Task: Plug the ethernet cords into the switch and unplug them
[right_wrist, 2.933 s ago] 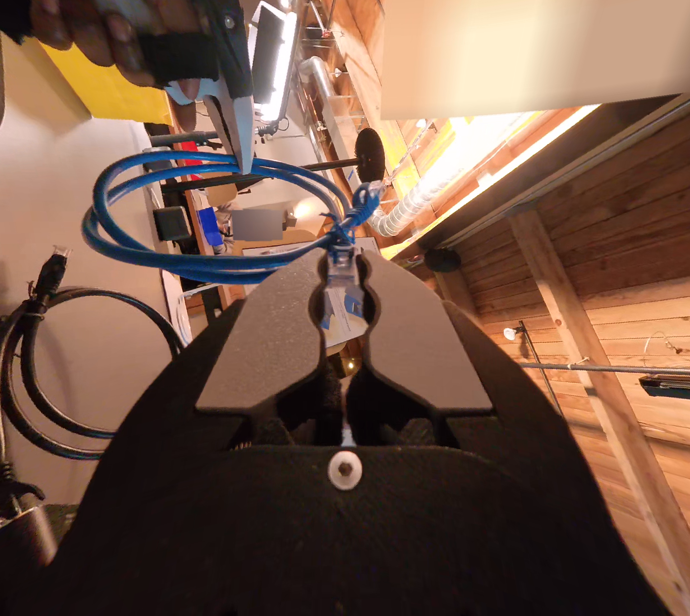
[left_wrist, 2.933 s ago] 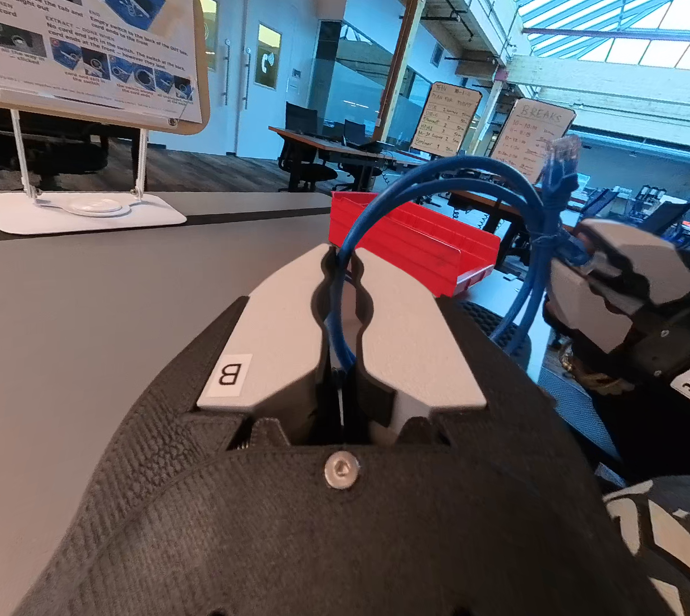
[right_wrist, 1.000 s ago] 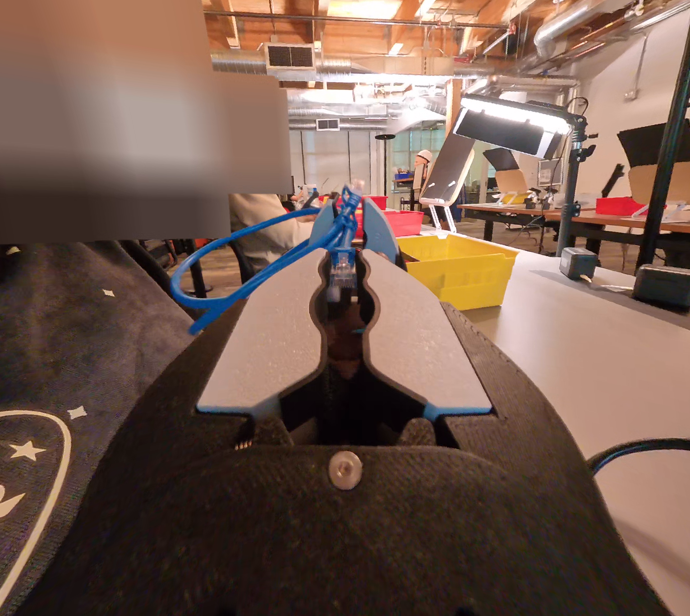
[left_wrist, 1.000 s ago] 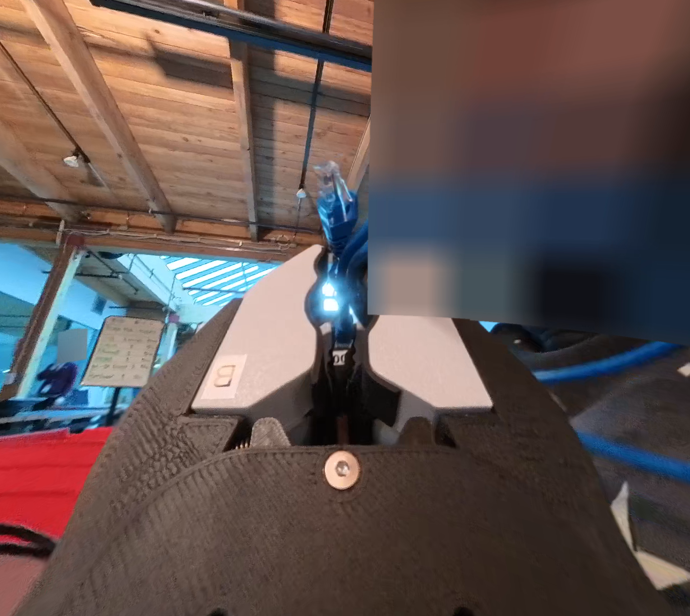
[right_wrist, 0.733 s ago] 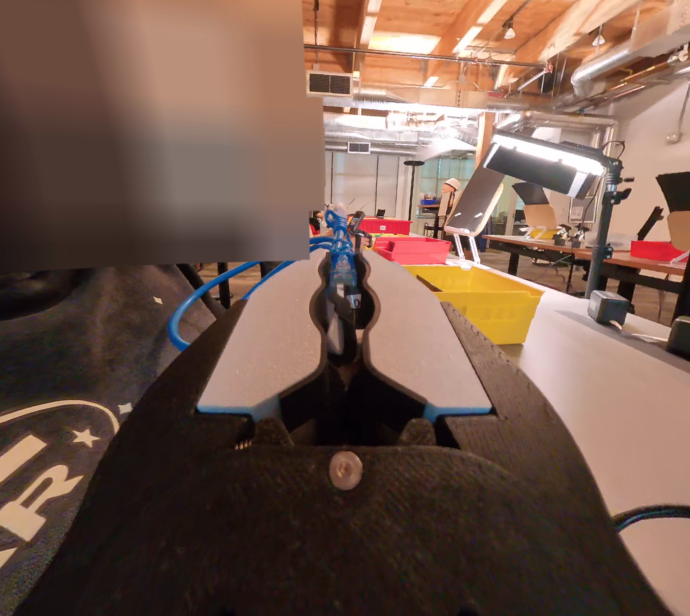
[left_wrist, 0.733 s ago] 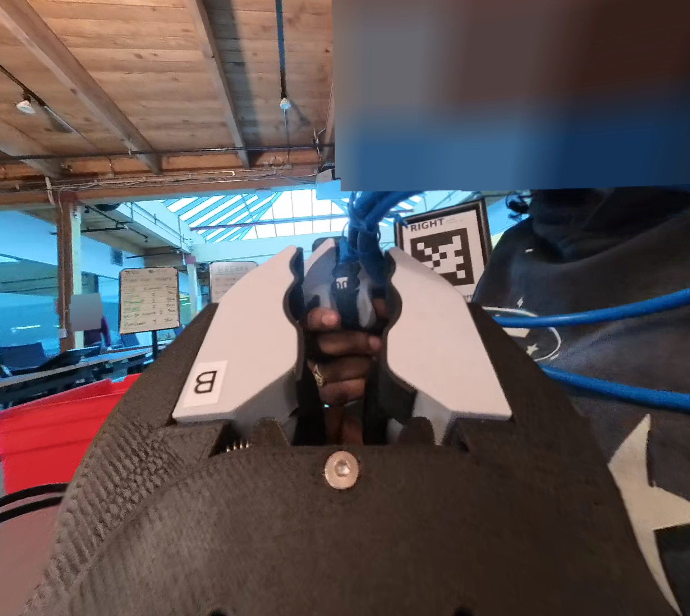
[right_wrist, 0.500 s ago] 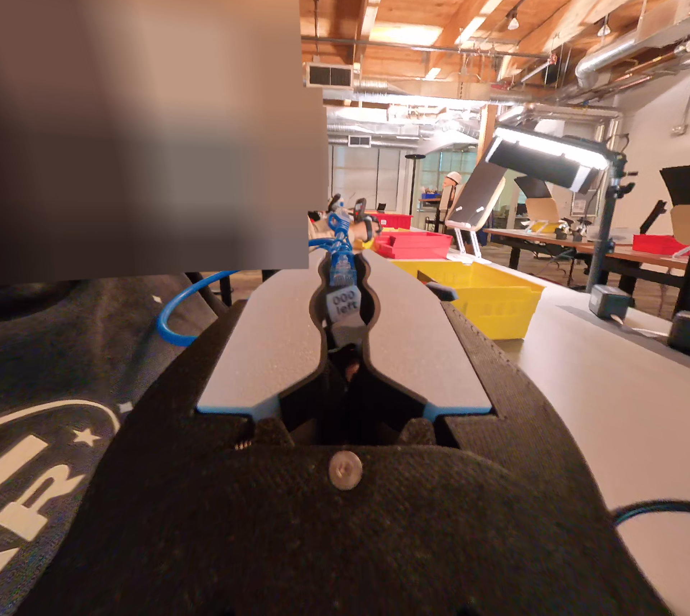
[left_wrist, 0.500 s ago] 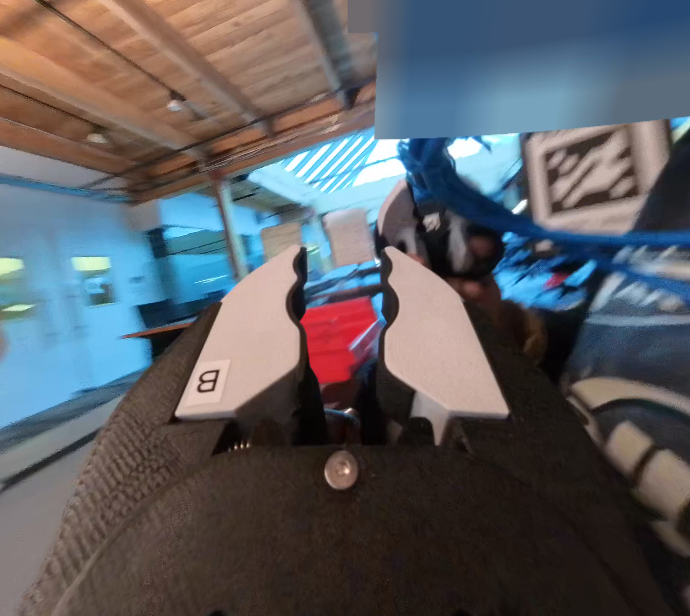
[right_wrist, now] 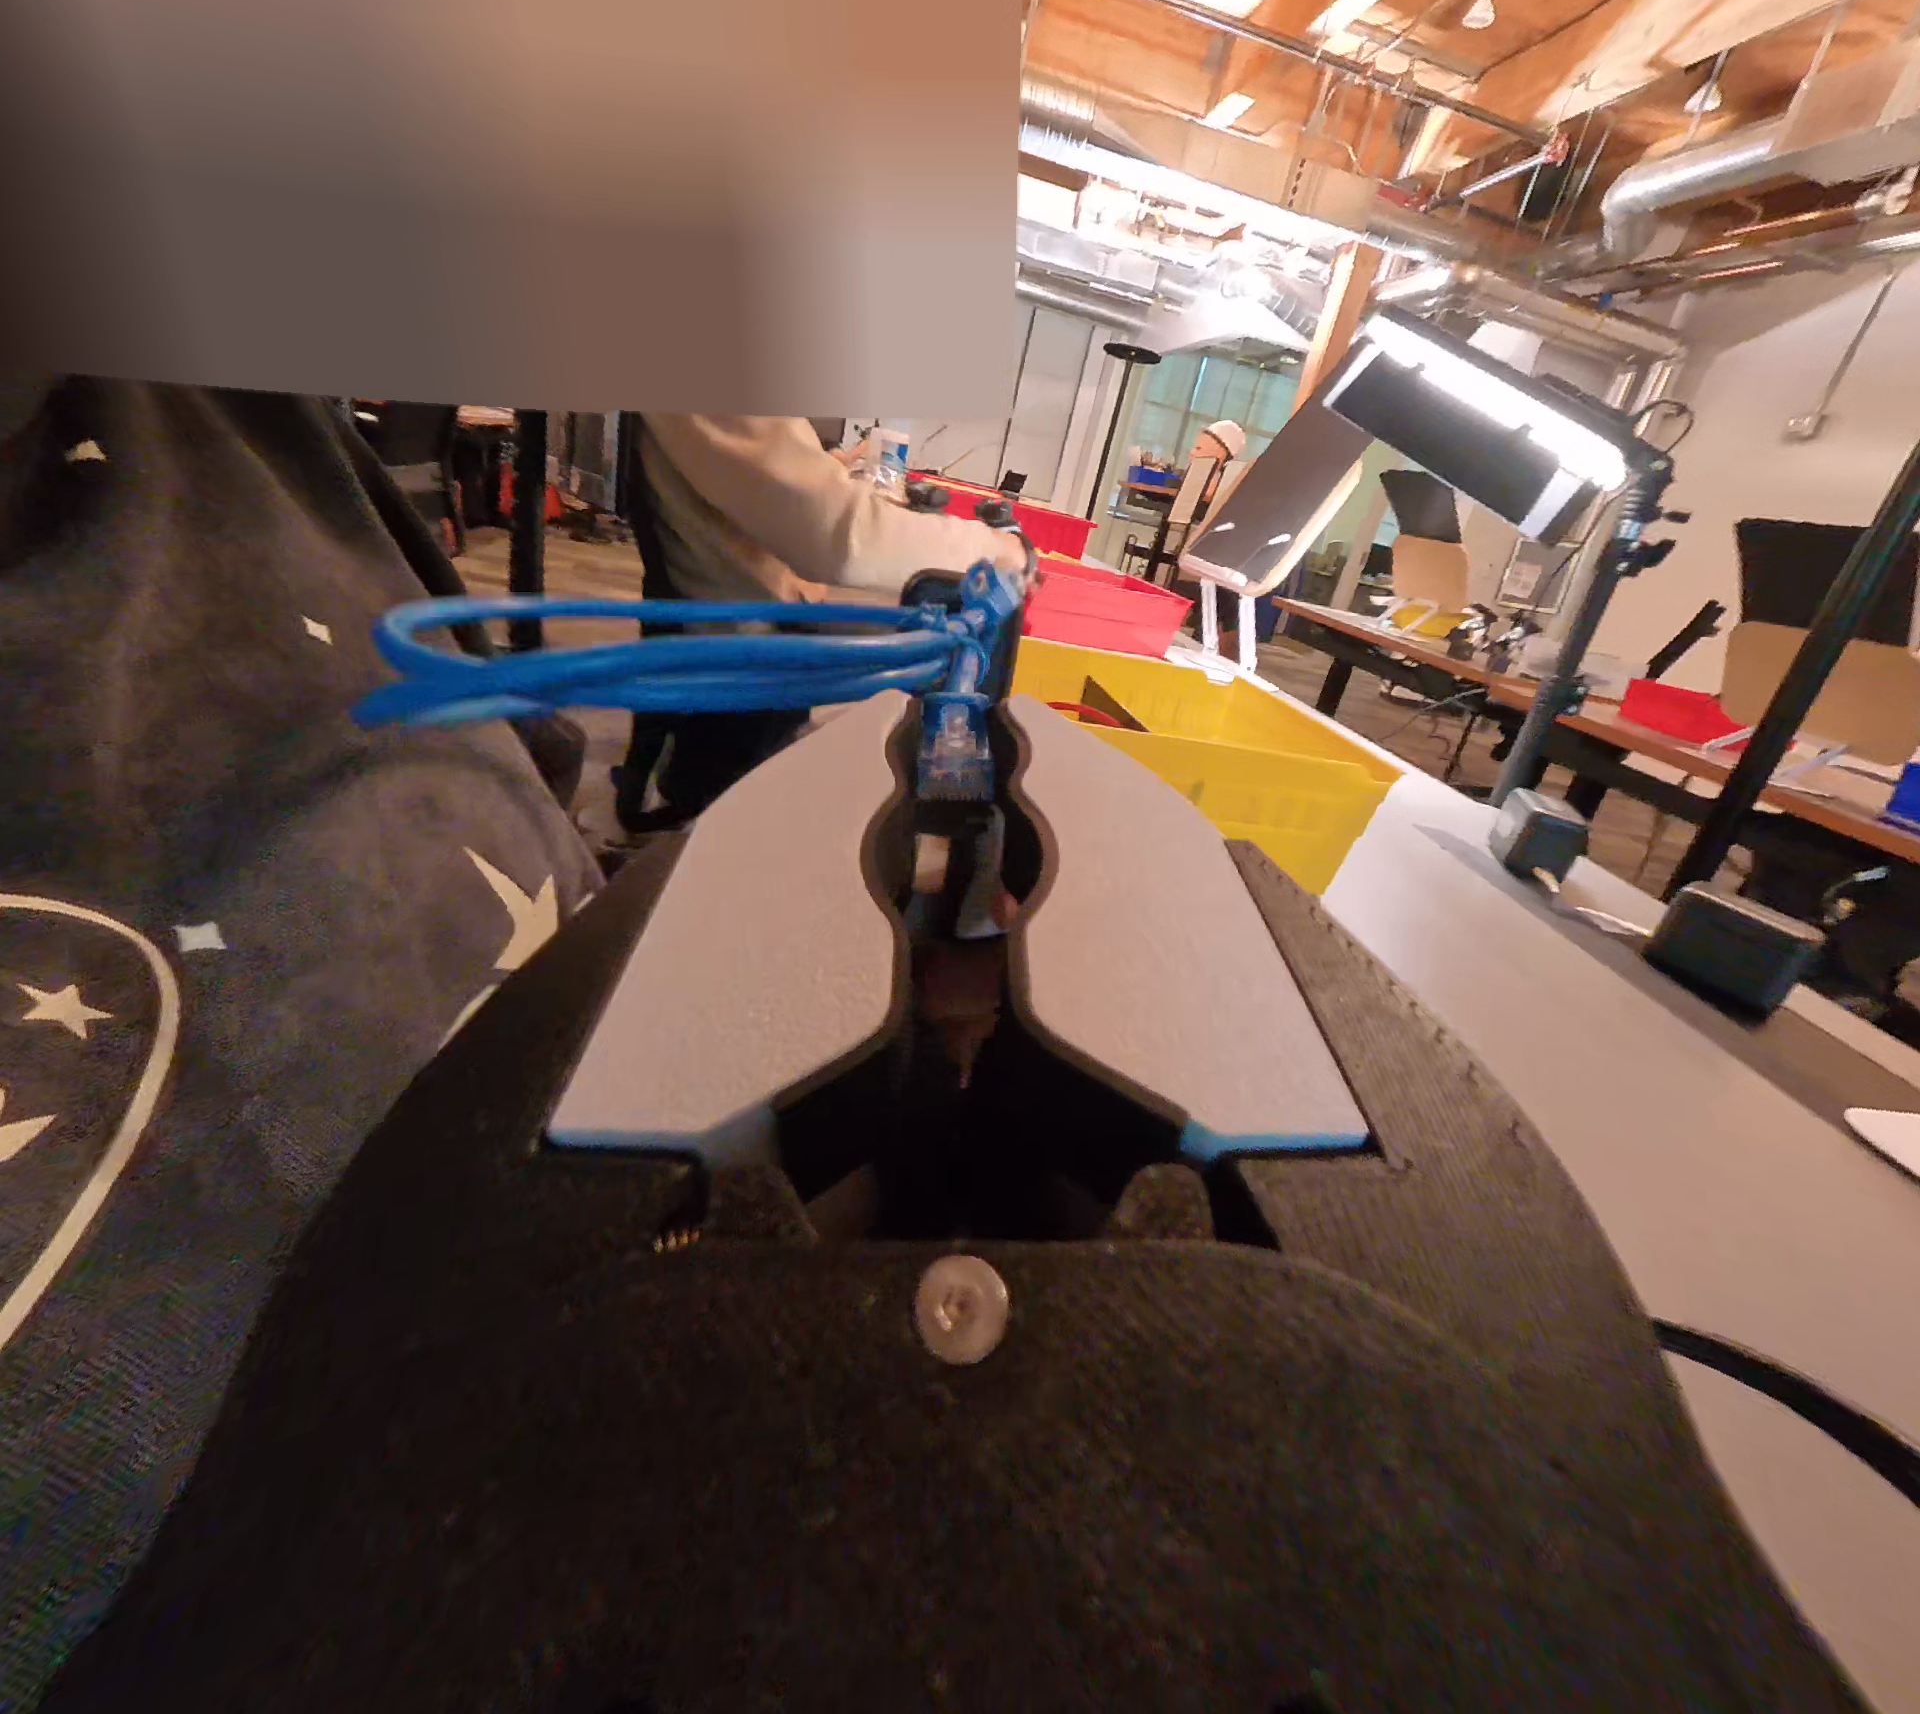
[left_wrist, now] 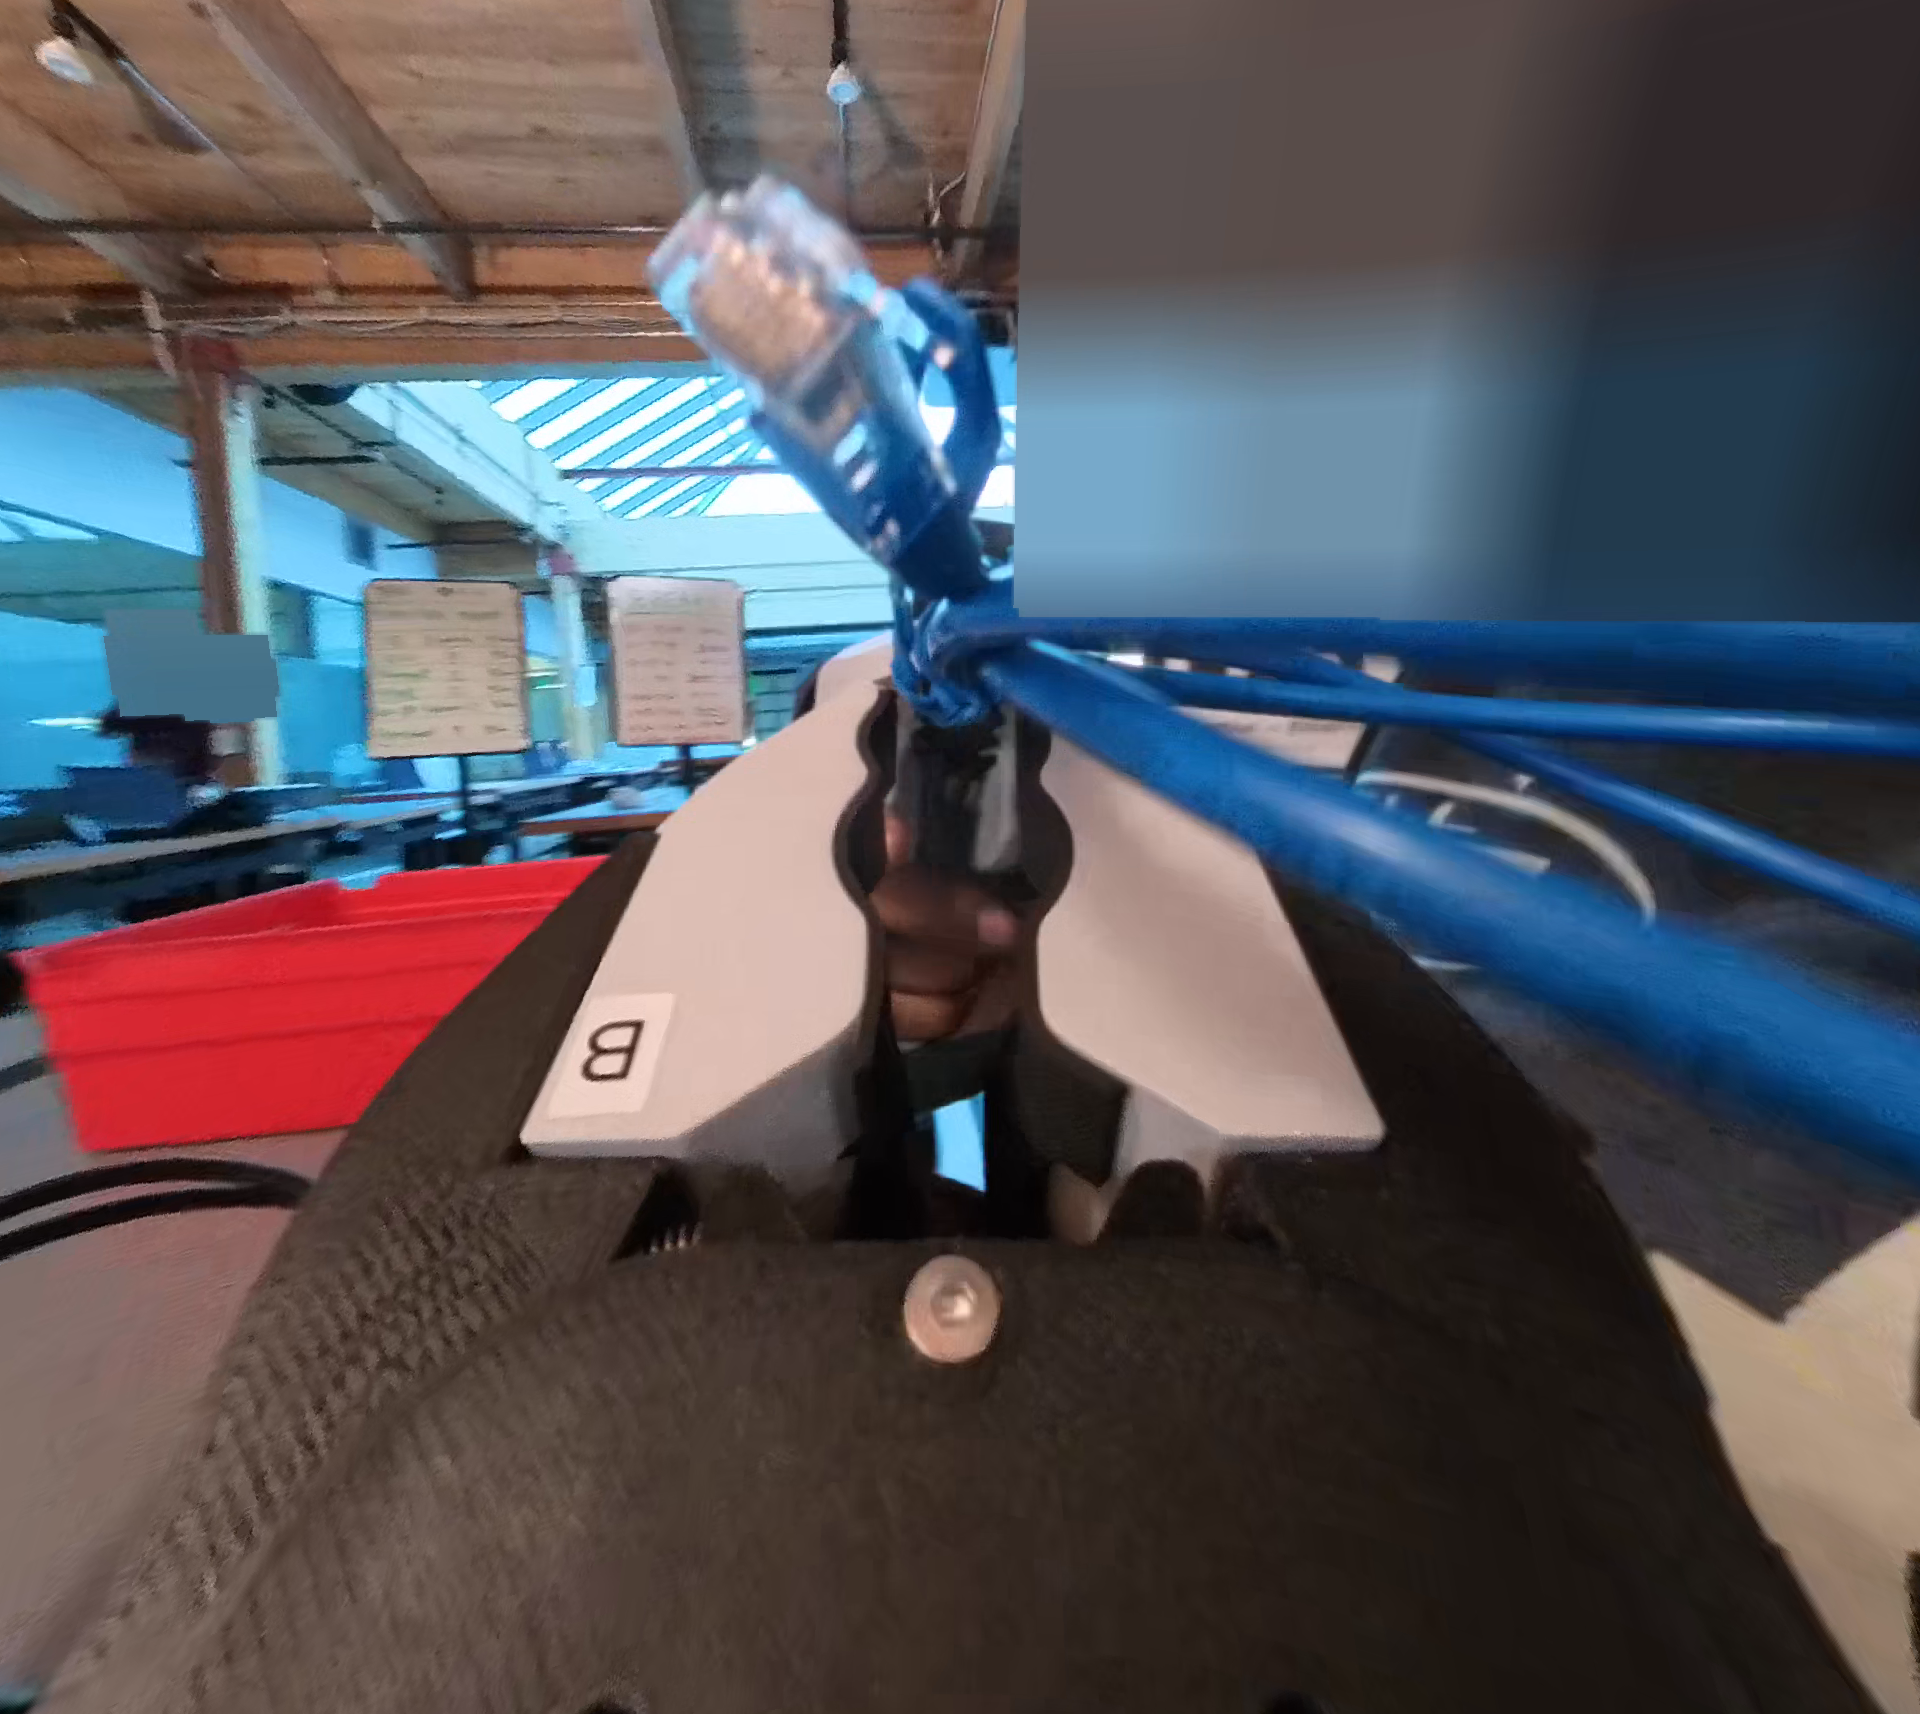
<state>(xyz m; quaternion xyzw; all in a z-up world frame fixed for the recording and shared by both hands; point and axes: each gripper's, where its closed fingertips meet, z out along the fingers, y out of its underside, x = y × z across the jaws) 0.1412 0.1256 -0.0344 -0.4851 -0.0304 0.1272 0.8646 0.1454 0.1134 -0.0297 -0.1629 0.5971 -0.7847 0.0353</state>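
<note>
Item: one coiled blue ethernet cord (right_wrist: pixel 665 662), bound with a twisted blue tie, clear plastic plugs at both ends, carried in the air between my two grippers and in front of my dark star-printed shirt (right_wrist: pixel 208 729). My right gripper (right_wrist: pixel 956 719), grey-fingered, is closed narrowly on one plug (right_wrist: pixel 951 755) at its tips, the coil hanging out to its left. My left gripper (left_wrist: pixel 951 729) stands narrowly parted just below the tied bundle; the second clear plug (left_wrist: pixel 800 355) rises tilted above its tips and the blue loops (left_wrist: pixel 1455 885) sweep off to the right. Whether these fingers actually pinch the cord I cannot tell. Step in hand, as I judge it: readying a cord end before plugging; no switch shows in either view. The next move likely calls for bringing a plug down to the switch, squared to a port with its latch tab correctly turned. Surroundings: grey tabletop (right_wrist: pixel 1558 1093), yellow plastic bin (right_wrist: pixel 1226 750), red plastic bin (left_wrist: pixel 291 989), black cord (left_wrist: pixel 125 1191) lying on the table, small dark boxes (right_wrist: pixel 1730 947), lamp panel on a stand (right_wrist: pixel 1486 428).
</note>
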